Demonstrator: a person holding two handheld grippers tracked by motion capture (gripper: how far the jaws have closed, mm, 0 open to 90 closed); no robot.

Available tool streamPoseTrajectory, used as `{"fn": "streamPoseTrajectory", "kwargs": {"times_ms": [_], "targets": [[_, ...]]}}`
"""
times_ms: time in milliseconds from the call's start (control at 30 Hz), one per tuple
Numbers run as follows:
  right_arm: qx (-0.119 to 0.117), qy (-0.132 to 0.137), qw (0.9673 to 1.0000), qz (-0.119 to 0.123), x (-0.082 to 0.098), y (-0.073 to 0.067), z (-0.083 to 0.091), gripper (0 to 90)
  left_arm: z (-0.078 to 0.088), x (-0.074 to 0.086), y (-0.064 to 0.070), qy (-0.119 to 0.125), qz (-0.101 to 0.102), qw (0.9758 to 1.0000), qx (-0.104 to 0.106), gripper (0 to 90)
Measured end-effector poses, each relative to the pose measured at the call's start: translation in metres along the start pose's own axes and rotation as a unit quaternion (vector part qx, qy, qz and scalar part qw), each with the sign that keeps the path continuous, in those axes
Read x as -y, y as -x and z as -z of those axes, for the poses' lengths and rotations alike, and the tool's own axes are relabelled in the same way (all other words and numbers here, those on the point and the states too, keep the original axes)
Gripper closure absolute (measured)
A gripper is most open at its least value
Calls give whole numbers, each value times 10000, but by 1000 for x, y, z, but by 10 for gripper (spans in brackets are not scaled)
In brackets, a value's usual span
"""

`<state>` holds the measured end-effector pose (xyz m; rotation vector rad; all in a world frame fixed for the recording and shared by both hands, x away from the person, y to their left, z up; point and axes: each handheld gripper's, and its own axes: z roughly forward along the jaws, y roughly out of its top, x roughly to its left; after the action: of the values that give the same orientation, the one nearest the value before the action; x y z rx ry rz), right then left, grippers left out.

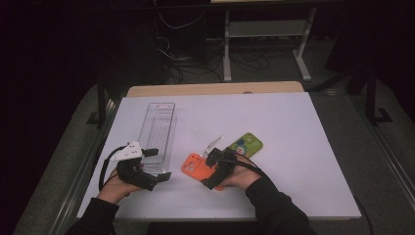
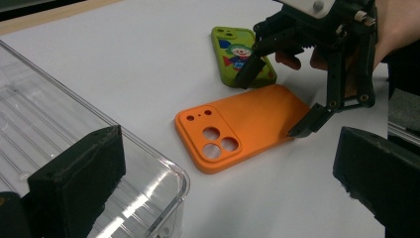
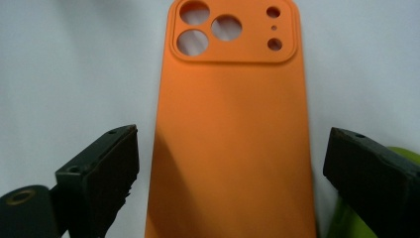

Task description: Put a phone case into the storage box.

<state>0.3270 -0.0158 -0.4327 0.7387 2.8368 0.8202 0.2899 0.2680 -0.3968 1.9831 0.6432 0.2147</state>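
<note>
My right gripper (image 1: 209, 155) hangs low over the near end of the orange phone case (image 3: 230, 134), its jaws spread wide with one on each long side of the case, neither pad touching it. The case lies flat on the white table (image 1: 303, 147), back up, and its camera holes are at the far end from my right gripper. In the left gripper view one jaw tip of the right gripper (image 2: 277, 101) sits just off the case's edge (image 2: 247, 124) near the table and the other is raised above the case's far side.

Just beyond that raised jaw lies a green phone case (image 1: 246, 144) with a clown picture on it, close beside the orange one; in the right gripper view a sliver of it shows behind my right-hand jaw, so it crowds that side of the grip. Whether the two cases touch I cannot tell.

My left gripper (image 1: 155, 163) is at the near end of a clear plastic tray (image 1: 157, 127), jaws wide open, one pad over the tray's rounded corner (image 2: 148, 163) and the other out over bare table. The tray stretches away from that gripper, well clear of the orange case. A narrow strip of bare table separates tray and orange case.
</note>
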Motion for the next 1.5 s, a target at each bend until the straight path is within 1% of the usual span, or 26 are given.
{"fn": "streamPoseTrajectory", "kwargs": {"times_ms": [100,133,233,533,867,1100,1167,1300,1333,1367,1500], "targets": [[-67,-79,9999,6,1,-1,-3,88,0,0,0,-4,14,10000,-3,0],[-16,-109,9999,66,1,-2,-4,99,0,0,0,-5,15,10000,-3,0],[101,-173,9997,121,2,-4,-6,116,0,0,0,-18,-5,10000,1,0],[106,-115,9998,100,3,-5,-5,148,0,0,0,-27,-3,10000,-7,0],[99,-118,9999,76,3,-5,-5,150,0,1,-1,-68,10,10000,-19,0],[72,-74,9998,183,5,-2,-5,151,0,0,1,-76,-26,10000,-10,0],[30,-48,9999,139,4,-2,-3,152,0,0,1,-78,-22,10000,-10,0],[-15,83,9998,159,3,0,4,152,0,0,0,-68,-18,10000,-8,0],[-27,106,9999,131,3,0,7,152,1,0,0,-72,-60,10000,-20,0],[3,121,9998,159,3,1,9,152,1,0,0,-78,-58,10000,-23,0],[10,230,9997,97,3,6,19,152,1,0,0,-67,-65,10000,-13,0]]}}
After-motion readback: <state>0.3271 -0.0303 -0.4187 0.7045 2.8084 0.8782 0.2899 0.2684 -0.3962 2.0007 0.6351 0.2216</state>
